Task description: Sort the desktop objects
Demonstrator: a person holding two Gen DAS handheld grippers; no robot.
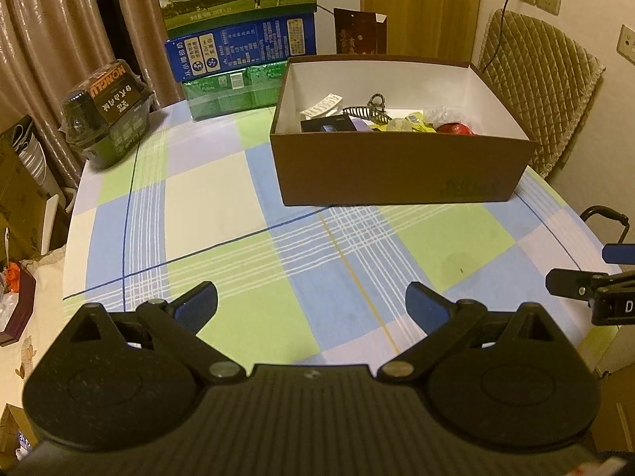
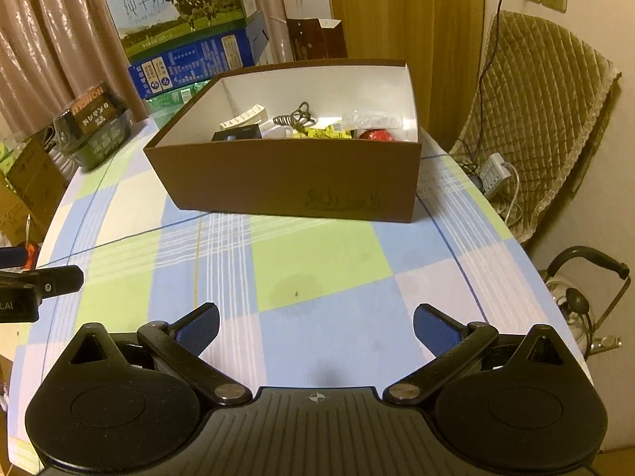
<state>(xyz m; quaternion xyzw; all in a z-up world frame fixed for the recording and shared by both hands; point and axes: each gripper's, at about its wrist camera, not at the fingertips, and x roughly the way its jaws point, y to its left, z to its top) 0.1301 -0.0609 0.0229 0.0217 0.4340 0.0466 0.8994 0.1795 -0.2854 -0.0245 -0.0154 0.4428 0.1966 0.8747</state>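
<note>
A brown cardboard box (image 1: 401, 174) with a white inside stands on the checked tablecloth (image 1: 222, 198); it also shows in the right wrist view (image 2: 285, 182). Inside it lie a white hair clip (image 1: 322, 105), a dark claw clip (image 1: 367, 109), a black and blue item (image 1: 327, 123), yellow packets (image 1: 416, 123) and a red object (image 1: 456, 128). My left gripper (image 1: 311, 309) is open and empty, hovering over the cloth in front of the box. My right gripper (image 2: 315, 327) is open and empty, also short of the box. Each gripper shows at the other view's edge.
Stacked milk cartons (image 1: 238, 20) and a green pack (image 1: 234, 93) stand at the table's back. A wrapped dark package (image 1: 107, 115) sits at the back left. A padded chair (image 2: 532, 119) and a power strip (image 2: 494, 172) are to the right. A kettle (image 2: 575, 297) sits beyond the right edge.
</note>
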